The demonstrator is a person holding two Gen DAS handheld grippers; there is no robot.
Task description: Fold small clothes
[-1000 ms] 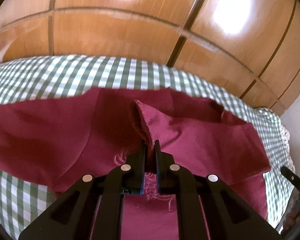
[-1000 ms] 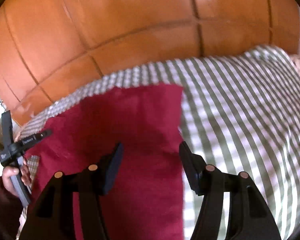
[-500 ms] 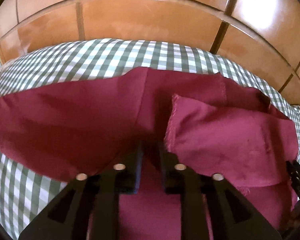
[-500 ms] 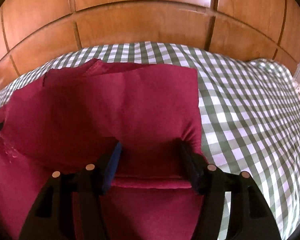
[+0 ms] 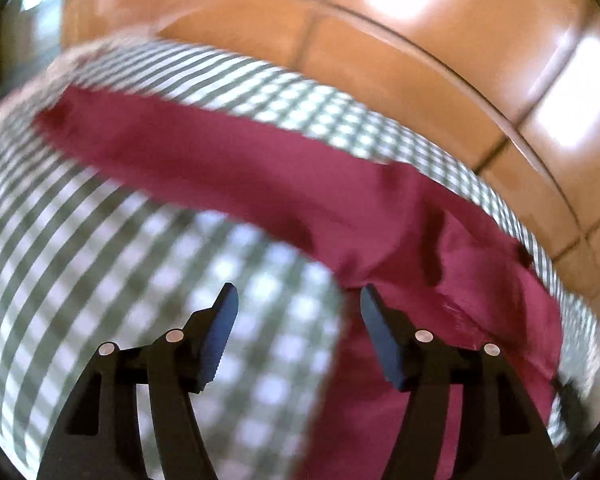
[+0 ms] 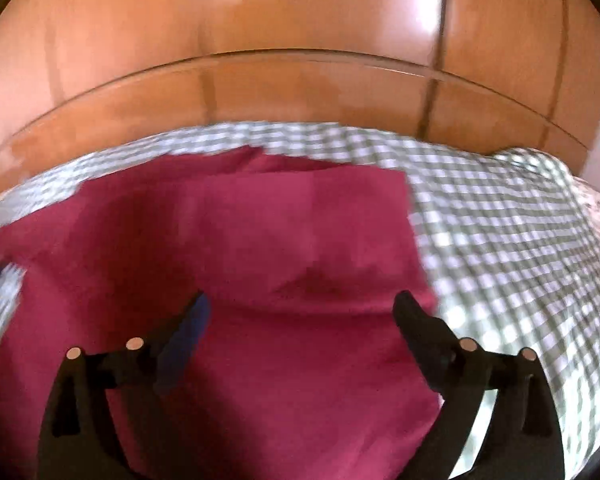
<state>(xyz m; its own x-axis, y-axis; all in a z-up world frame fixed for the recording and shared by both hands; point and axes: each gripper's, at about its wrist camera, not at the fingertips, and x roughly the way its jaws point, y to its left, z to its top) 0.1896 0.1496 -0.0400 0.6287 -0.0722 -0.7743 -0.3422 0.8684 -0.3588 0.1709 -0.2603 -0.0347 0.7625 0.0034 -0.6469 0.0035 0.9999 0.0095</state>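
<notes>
A dark red garment (image 5: 284,184) lies on a green-and-white checked cover (image 5: 100,248). In the left wrist view it runs as a band from upper left to lower right, and the picture is blurred by motion. My left gripper (image 5: 298,300) hangs over the checked cover at the cloth's edge; its jaws are opening and nothing is between them. In the right wrist view the red garment (image 6: 260,240) fills the middle, with a folded layer ending in a straight right edge. My right gripper (image 6: 300,308) is above it, its jaws opening wide, pads clear of the cloth.
Glossy brown wooden panels (image 6: 300,40) rise behind the far edge of the checked cover (image 6: 500,240). A paler patterned fabric (image 6: 596,208) shows at the far right edge. Bare checked cover lies left of the garment in the left wrist view.
The left gripper let go of the red fold, opened, and swung left over the checked cover. The right gripper widened and dropped closer to the garment.
</notes>
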